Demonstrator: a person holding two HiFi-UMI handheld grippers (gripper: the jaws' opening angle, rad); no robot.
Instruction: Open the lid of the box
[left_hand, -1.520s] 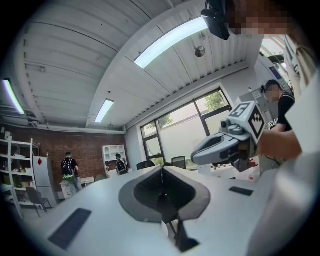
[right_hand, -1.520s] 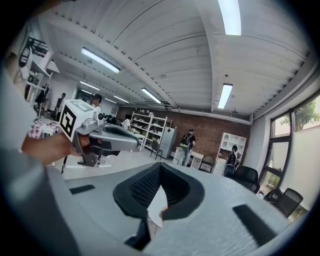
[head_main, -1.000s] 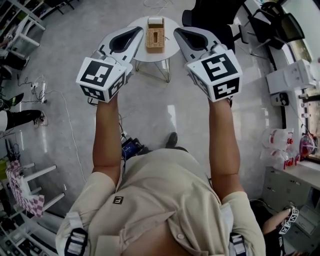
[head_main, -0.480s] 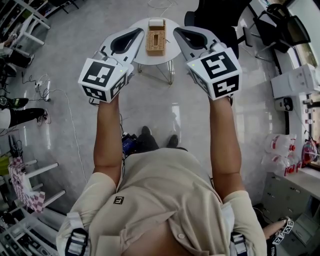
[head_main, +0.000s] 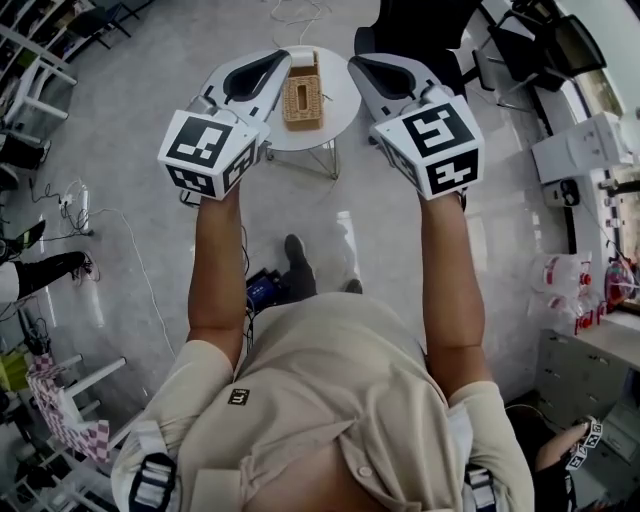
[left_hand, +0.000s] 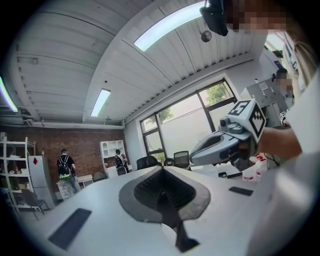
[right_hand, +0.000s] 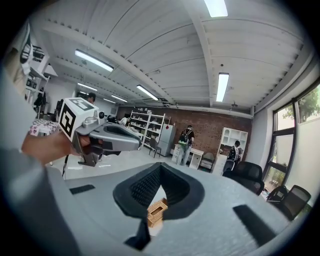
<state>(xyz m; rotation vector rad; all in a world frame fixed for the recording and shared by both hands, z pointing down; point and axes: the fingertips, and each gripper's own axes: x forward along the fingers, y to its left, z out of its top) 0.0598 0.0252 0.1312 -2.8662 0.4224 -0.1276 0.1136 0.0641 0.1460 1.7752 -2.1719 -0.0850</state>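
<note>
A small wicker box (head_main: 302, 92) with its lid down sits on a round white table (head_main: 340, 95) ahead of me. Both grippers are held up in the air on either side of it, well short of it. My left gripper (head_main: 282, 58) is shut and holds nothing; in its own view the jaws (left_hand: 161, 170) meet against the ceiling and windows. My right gripper (head_main: 356, 63) is also shut and holds nothing. Through the notch below its jaws (right_hand: 161, 168) the wicker box (right_hand: 156, 212) shows far below. Each gripper sees the other: the right gripper (left_hand: 225, 142), the left gripper (right_hand: 102, 135).
Black office chairs (head_main: 420, 25) stand behind the table. Cables (head_main: 95, 195) lie on the floor at left. White cabinets (head_main: 590, 150) and spray bottles (head_main: 565, 290) line the right side. White frames (head_main: 60, 390) stand at lower left. People stand by far shelves (right_hand: 187, 137).
The table and box have drifted lower and slightly left in the head view as the person steps forward. Both grippers stay raised and shut.
</note>
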